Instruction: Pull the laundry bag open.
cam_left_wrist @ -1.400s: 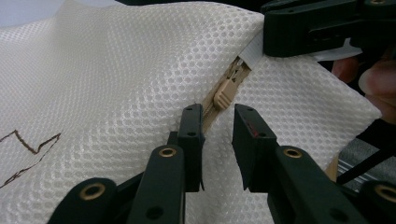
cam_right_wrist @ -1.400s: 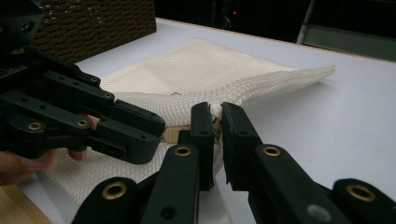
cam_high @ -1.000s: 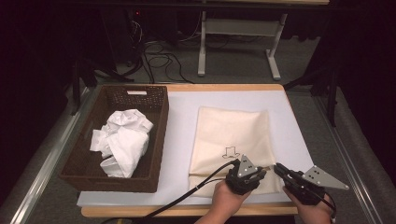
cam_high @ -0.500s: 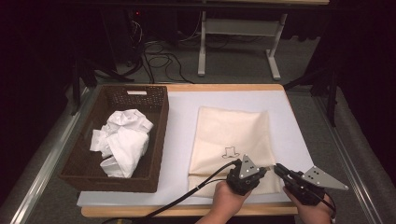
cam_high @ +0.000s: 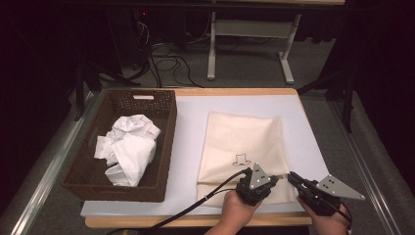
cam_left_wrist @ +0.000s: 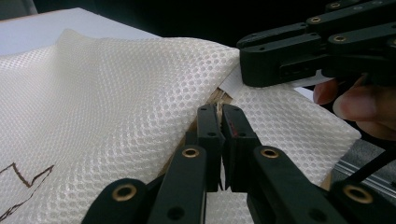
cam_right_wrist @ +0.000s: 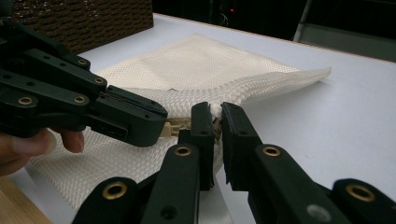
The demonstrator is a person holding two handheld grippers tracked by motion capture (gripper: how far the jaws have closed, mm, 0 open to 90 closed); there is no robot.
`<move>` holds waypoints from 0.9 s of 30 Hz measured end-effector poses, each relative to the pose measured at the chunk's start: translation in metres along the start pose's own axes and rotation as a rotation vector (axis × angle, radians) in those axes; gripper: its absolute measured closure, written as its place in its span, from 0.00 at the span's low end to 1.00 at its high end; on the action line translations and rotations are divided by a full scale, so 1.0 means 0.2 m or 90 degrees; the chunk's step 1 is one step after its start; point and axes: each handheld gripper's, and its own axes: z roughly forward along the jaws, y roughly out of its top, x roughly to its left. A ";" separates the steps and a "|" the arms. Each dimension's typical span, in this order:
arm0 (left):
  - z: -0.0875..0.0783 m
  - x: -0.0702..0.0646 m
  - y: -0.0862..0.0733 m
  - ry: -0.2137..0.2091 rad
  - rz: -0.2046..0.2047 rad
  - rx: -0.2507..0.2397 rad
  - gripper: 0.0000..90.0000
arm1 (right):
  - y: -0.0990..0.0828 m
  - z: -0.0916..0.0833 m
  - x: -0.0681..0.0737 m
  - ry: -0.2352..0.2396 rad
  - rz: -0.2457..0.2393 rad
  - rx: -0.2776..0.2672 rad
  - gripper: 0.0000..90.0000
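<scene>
While clamped together on the near edge of the mesh laundry bag [cam_high: 242, 149], by its zip, left gripper [cam_left_wrist: 220, 116] and right gripper [cam_right_wrist: 215, 116] fingers; seemingly just gripped, bag flat on worktop [cam_high: 313, 127], unopened. Farther left, wicker basket [cam_high: 164, 147] holding crumpled white garment [cam_high: 128, 147], not yet bagged.

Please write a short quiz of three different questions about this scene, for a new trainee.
1. True or false: the crumpled white garment lies inside the dark brown woven basket.
2. Which thing do both claws pinch? A) the basket's rim B) the near edge of the cream mesh laundry bag C) a black cable
3. Fill in: the outline drawn on the bag shows a ____.

Key
1. True.
2. B. The left claw and the right claw are each closed on the bag's edge, close beside each other.
3. Hat.
</scene>
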 end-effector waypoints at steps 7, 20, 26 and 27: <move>0.00 0.01 -0.01 -0.007 -0.016 -0.003 0.96 | 0.00 0.00 0.00 0.002 -0.006 0.002 0.95; -0.01 0.02 -0.03 -0.018 -0.030 -0.003 0.97 | 0.00 -0.01 0.01 0.005 0.003 0.000 0.96; 0.00 0.03 -0.04 -0.022 -0.035 -0.001 0.97 | 0.00 0.00 0.01 0.006 0.000 0.000 0.96; 0.00 0.03 -0.04 -0.021 -0.036 -0.001 0.97 | 0.00 -0.01 0.01 0.005 0.000 0.000 0.96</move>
